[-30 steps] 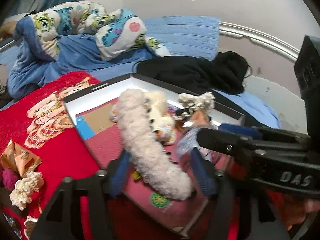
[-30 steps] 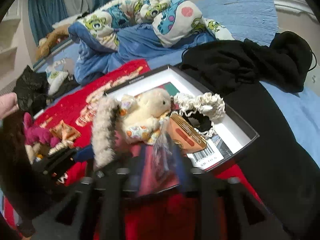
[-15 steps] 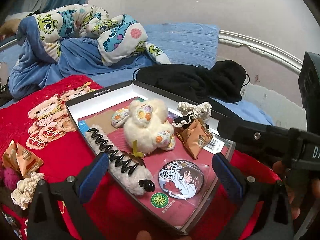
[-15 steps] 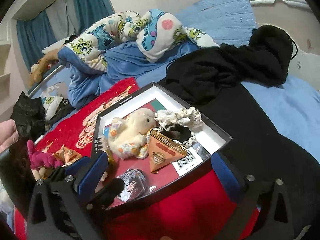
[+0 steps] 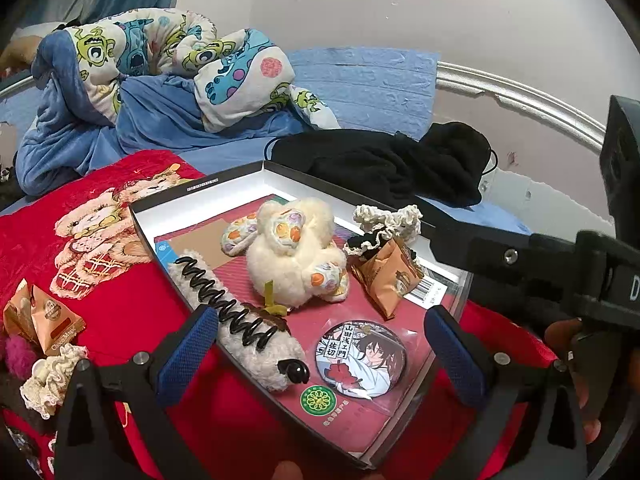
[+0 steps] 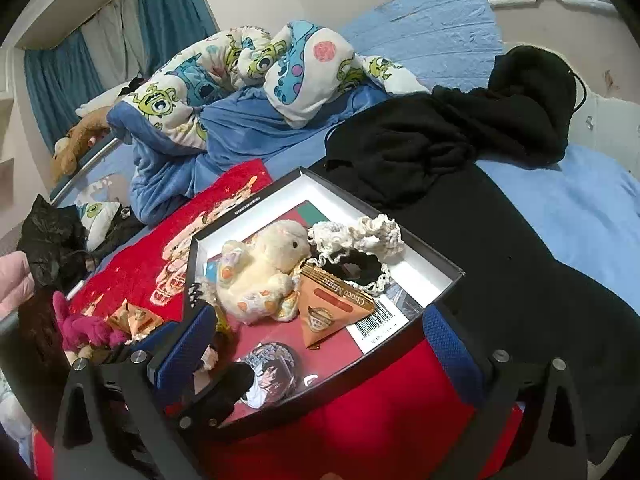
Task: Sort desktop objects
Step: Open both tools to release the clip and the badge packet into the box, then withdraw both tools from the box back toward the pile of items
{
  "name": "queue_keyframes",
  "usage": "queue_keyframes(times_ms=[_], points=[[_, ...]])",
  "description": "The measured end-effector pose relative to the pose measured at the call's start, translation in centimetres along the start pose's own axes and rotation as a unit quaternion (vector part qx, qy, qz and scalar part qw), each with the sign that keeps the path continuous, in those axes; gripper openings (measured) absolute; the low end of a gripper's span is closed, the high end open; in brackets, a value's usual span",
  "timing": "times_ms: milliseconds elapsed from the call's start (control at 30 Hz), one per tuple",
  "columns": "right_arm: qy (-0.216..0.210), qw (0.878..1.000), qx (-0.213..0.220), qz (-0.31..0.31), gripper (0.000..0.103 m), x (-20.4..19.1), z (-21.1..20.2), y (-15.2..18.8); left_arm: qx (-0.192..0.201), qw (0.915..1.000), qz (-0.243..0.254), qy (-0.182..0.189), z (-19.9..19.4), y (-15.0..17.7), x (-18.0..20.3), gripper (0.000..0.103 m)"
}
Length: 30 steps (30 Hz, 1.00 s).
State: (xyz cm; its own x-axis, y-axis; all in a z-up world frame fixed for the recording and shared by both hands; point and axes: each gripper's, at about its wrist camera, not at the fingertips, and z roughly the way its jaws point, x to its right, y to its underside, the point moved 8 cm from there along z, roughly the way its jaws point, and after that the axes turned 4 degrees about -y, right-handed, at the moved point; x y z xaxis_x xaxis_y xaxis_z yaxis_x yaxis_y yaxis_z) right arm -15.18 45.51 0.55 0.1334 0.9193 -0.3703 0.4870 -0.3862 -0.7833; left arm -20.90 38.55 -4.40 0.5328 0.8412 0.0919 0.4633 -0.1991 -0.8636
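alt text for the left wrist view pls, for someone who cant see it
The open left gripper hovers over a shallow black box on a red blanket, holding nothing. In the box lie a cream plush rabbit, a long fuzzy plush, a round anime badge, an orange snack packet and lace scrunchies.

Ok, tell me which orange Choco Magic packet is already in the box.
The orange pyramid packet beside the cream plush rabbit, inside the box. The other packet lies outside on the red blanket.

In the box [image 5: 192, 200] before me, the plush rabbit [image 5: 296, 256] sits mid-tray, the fuzzy hair clip [image 5: 240, 320] to its left, the badge [image 5: 360, 356] nearest me, the snack packet [image 5: 384, 276] right.
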Motion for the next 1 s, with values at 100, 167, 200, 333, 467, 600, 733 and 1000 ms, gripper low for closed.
queue_keyframes(times_ms=[100, 167, 200, 333, 467, 600, 733, 1000], points=[[0.013, 1.000, 0.010, -0.016, 0.103, -0.5, -0.4, -0.2, 0.000, 0.9999, -0.015, 0.002, -0.2, 0.0, -0.5, 0.103], [0.009, 1.000, 0.007, -0.020, 0.103, -1.0, -0.3, 0.0, -0.006, 0.9997, -0.023, -0.002, -0.2, 0.3, -0.9, 0.103], [0.006, 1.000, 0.006, -0.022, 0.103, -1.2, -0.3, 0.1, -0.007, 0.9996, -0.028, -0.002, -0.2, 0.4, -1.0, 0.103], [0.019, 0.999, 0.005, -0.038, 0.103, -1.7, -0.3, 0.2, -0.008, 0.9994, -0.033, -0.006, -0.4, 0.4, -1.4, 0.103], [0.006, 0.999, 0.006, -0.031, 0.103, -2.2, -0.4, 0.2, -0.007, 0.9993, -0.033, -0.019, -1.0, 0.3, -1.6, 0.103], [0.006, 0.998, 0.013, -0.065, 0.103, -3.7, -0.4, 0.5, -0.007, 0.9987, -0.039, -0.033, -2.0, 0.6, -2.2, 0.103], [0.019, 0.995, 0.018, -0.094, 0.103, -5.4, -0.5, 0.8, -0.005, 0.9979, -0.051, -0.039, -3.3, 0.7, -3.1, 0.103], [-0.022, 0.996, 0.030, -0.084, 0.103, -9.1, -0.3, 0.7, -0.001, 0.9942, -0.082, -0.069, -6.9, 0.0, -7.0, 0.103]])
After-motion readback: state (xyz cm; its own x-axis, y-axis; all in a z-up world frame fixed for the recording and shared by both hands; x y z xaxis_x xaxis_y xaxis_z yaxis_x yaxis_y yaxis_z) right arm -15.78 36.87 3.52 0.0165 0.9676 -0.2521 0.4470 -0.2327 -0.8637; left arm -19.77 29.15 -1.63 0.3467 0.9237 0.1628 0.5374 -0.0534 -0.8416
